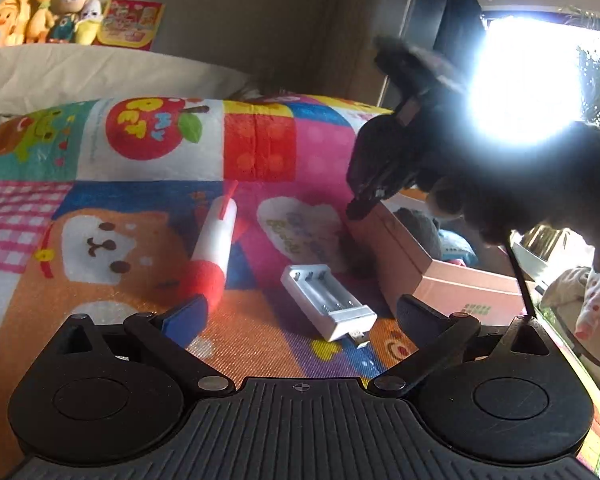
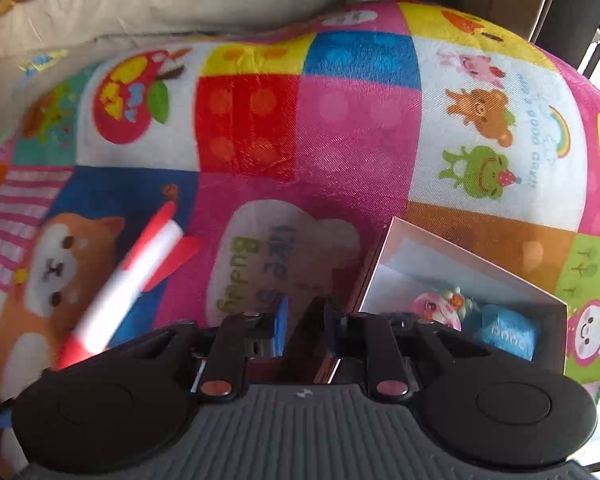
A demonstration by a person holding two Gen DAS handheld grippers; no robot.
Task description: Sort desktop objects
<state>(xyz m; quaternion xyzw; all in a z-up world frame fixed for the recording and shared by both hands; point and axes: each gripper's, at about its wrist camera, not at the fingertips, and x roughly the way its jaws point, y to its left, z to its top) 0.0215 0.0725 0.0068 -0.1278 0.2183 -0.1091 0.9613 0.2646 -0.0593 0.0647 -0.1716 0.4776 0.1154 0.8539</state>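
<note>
In the left wrist view a white battery charger with a USB plug lies on the patchwork blanket, between the wide-apart fingers of my open left gripper, untouched. A red and white rocket toy lies just left of it, near the blue left pad. A pink box stands to the right. My right gripper hovers dark and blurred over the box's near corner. In the right wrist view the right gripper is shut with nothing seen between its fingers. The rocket toy lies to its left and the box to its right.
The box holds a pink toy and a blue soft item. Plush toys sit on a ledge behind a beige cushion. A glaring window is at the right, past the blanket's edge.
</note>
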